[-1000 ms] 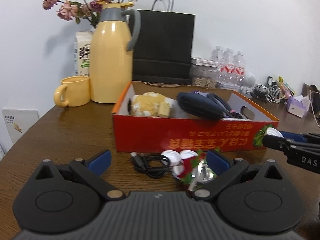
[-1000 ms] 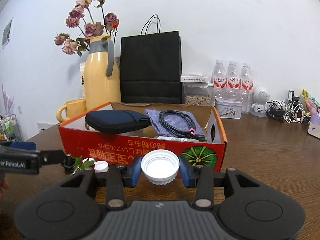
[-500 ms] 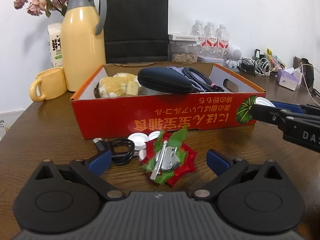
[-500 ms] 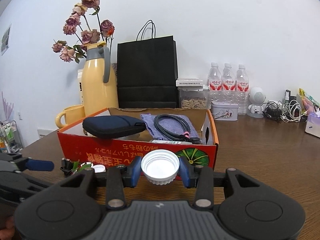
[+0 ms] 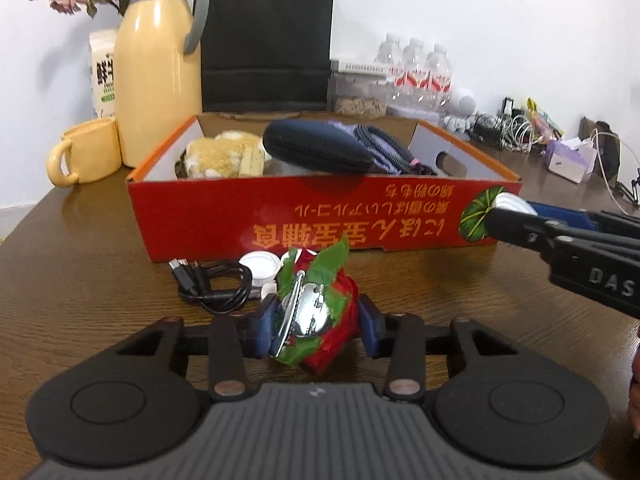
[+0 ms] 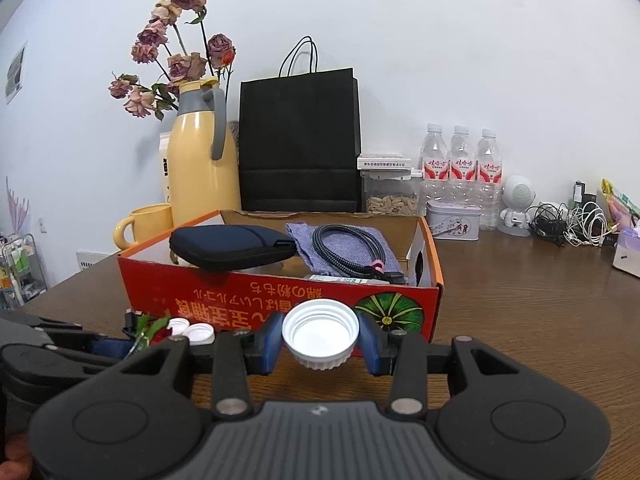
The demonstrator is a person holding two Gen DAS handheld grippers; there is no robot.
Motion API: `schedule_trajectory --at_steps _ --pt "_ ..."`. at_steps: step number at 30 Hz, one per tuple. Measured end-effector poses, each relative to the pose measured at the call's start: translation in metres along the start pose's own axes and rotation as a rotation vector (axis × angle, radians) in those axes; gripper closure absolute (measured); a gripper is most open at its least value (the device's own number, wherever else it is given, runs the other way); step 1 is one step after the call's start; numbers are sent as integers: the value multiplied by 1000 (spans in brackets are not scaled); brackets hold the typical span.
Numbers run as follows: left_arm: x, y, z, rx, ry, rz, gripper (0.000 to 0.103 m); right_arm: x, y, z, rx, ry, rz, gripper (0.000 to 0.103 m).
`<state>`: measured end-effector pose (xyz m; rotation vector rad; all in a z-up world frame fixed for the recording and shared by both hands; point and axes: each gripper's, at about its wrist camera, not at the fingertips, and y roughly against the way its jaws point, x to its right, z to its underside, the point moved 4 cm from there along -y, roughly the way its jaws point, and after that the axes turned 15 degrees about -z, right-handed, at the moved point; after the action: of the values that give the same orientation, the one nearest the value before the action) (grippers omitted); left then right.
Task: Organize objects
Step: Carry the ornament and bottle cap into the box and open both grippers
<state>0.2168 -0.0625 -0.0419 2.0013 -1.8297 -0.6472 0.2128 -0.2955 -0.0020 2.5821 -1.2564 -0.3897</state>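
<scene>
Near the desk's front edge, the left gripper (image 5: 316, 326) pinches a red-and-green flower clip (image 5: 316, 316), just before the red box (image 5: 320, 216). Beside the box's front right corner, the right gripper (image 6: 320, 340) clamps a white bottle cap (image 6: 320, 332) above the desk (image 6: 540, 320).

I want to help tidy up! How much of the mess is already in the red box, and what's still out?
Already in the red box: a dark pouch, a braided cable and a fluffy yellow thing. In hand: the left gripper holds a red-and-green flower clip, the right gripper a white cap. Still out: a black cable and two small white caps.
</scene>
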Motion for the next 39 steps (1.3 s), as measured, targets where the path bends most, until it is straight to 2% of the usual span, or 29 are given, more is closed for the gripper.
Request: schedule_trajectory --at_steps 13,18,25,31,39 --pt "-13 30 7 58 23 14 62 -3 0 1 3 7 -9 64" --pt "-21 37 -3 89 43 17 62 -5 3 -2 16 12 -17 64" --pt "-35 42 -44 181 52 -11 62 -4 8 -26 51 27 -54 64" --pt "-36 35 -90 251 62 -8 62 1 -8 -56 68 45 -57 64" --pt "-29 0 -130 268 98 -11 62 13 -52 -88 66 46 -24 64"
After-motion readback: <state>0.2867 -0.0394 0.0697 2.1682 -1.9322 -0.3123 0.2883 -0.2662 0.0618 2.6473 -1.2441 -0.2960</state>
